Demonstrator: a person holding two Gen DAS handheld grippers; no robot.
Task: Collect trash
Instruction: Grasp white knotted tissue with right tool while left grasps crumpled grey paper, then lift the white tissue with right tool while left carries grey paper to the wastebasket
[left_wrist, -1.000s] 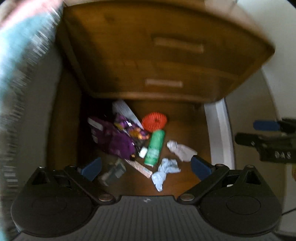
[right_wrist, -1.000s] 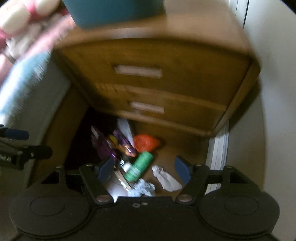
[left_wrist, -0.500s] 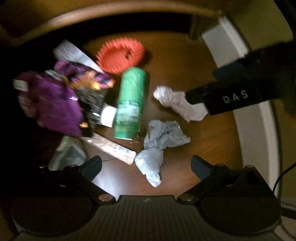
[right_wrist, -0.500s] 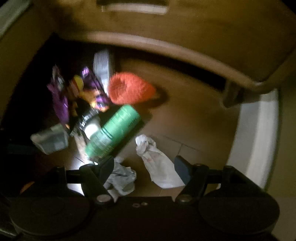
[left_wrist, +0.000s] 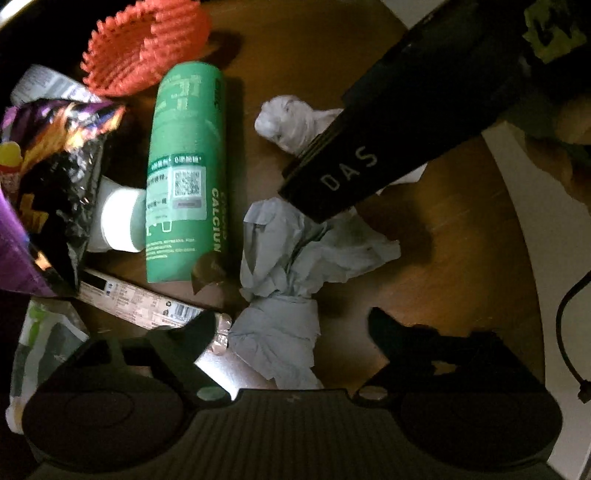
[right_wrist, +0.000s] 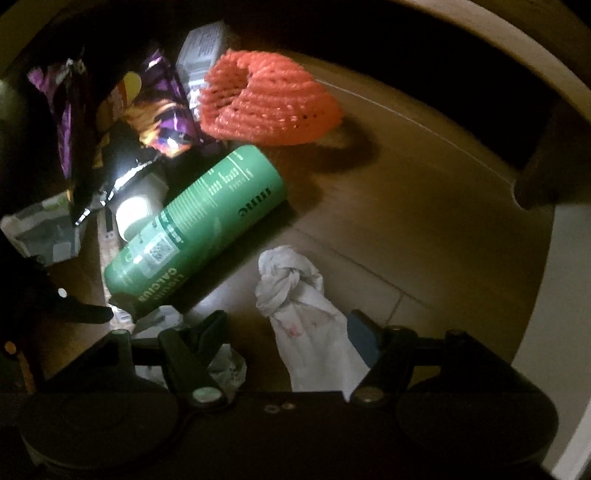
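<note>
Trash lies on a wooden floor under a dresser. My left gripper (left_wrist: 291, 325) is open, its fingers either side of a crumpled grey-blue tissue (left_wrist: 291, 266). My right gripper (right_wrist: 286, 325) is open around a twisted white tissue (right_wrist: 295, 291), which also shows in the left wrist view (left_wrist: 291, 122). The right gripper's black body (left_wrist: 406, 122) crosses the left wrist view above both tissues. A green bottle (left_wrist: 186, 166) (right_wrist: 195, 229) lies beside an orange foam net (left_wrist: 144, 44) (right_wrist: 266, 107) and a purple snack bag (left_wrist: 48, 177) (right_wrist: 147, 107).
A flat printed wrapper (left_wrist: 144, 301) lies by my left finger. A white-and-green packet (left_wrist: 40, 343) (right_wrist: 40, 229) lies at the left. A white skirting board (left_wrist: 546, 236) (right_wrist: 554, 295) bounds the right. The dresser leg (right_wrist: 546, 166) stands at the back right.
Both grippers have dropped from above the dresser front down to the floor trash. Each now straddles a tissue. The right gripper has come into the left wrist view.
</note>
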